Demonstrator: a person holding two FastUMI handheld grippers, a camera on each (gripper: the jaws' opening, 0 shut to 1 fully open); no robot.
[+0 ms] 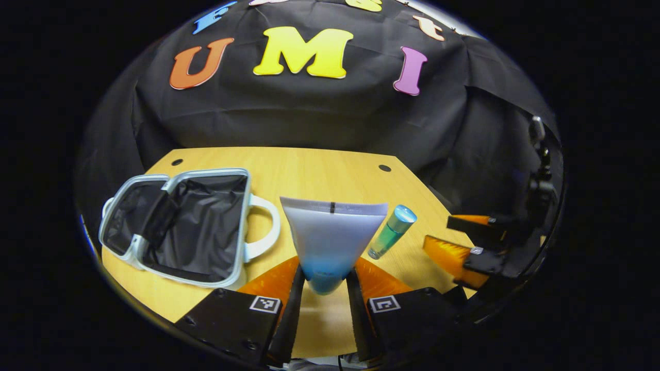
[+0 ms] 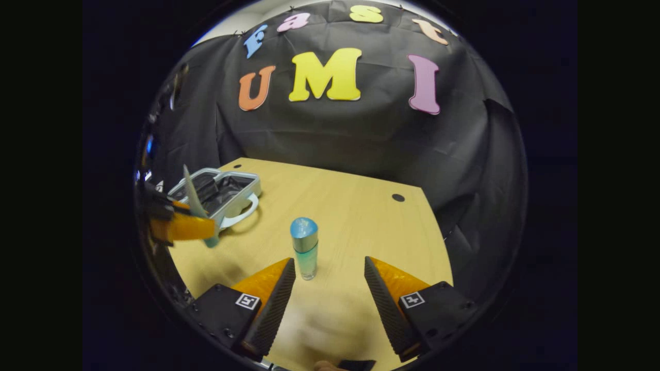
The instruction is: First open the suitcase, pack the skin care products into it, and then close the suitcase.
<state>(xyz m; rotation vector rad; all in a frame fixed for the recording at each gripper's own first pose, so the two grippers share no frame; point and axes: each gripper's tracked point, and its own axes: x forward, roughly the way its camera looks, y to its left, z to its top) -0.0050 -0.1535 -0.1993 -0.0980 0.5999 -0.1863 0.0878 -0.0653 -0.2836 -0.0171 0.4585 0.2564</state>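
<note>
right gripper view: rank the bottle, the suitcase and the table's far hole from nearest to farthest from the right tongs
1. Bottle: upright on the table, just ahead of the open right tongs, a little toward their left finger.
2. Suitcase: lying open, farther back on the left.
3. Far hole: toward the table's back edge, on the right.

Light wooden table [image 1: 330, 170] with two dark round holes, black cloth wall [image 1: 309, 113] behind
</note>
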